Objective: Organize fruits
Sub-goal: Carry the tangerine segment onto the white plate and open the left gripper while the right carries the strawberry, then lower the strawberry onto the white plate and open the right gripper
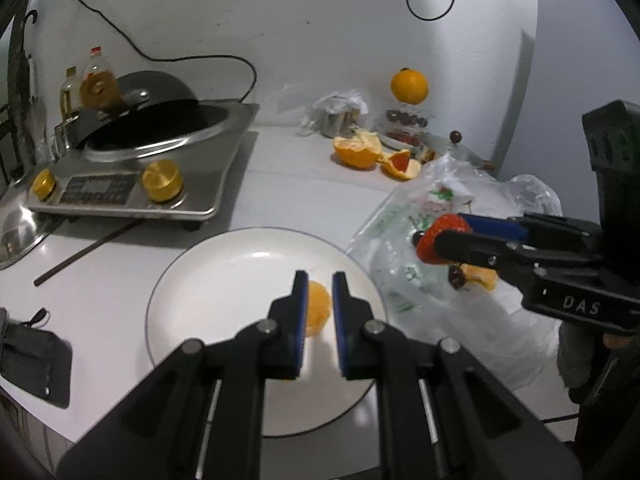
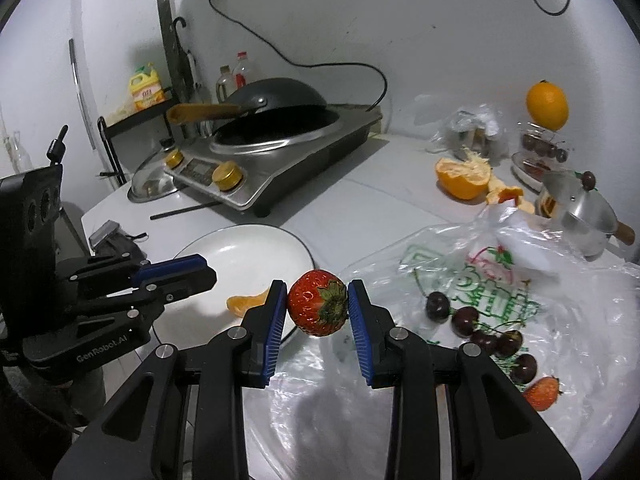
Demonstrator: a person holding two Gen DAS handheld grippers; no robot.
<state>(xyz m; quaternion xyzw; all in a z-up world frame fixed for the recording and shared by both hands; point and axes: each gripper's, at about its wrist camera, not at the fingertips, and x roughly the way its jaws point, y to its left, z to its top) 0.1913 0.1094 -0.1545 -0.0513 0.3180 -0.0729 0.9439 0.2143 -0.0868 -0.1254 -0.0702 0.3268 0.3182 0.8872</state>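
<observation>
The right gripper (image 2: 317,300) has its jaws closed on a strawberry (image 2: 318,303), leafy cap facing the camera, held in the air just beside the right rim of the white plate (image 2: 240,248), over the edge of the clear plastic bag (image 2: 440,264). The left gripper (image 1: 319,285) hovers over the plate with its jaws parted and nothing between them; an orange segment (image 1: 318,307) lies on the plate just below them, seemingly untouched, though the fingers partly hide it. On the bag, to the right of the plate, lie several dark cherries (image 2: 464,320) and a second strawberry (image 2: 543,393). Behind the plate stands an induction cooker (image 2: 280,160) with a black wok (image 2: 276,96) on it. Further right of the plate, at the back of the worktop (image 2: 360,200), sit a half-peeled orange (image 2: 462,178) and a whole orange (image 2: 547,105).
</observation>
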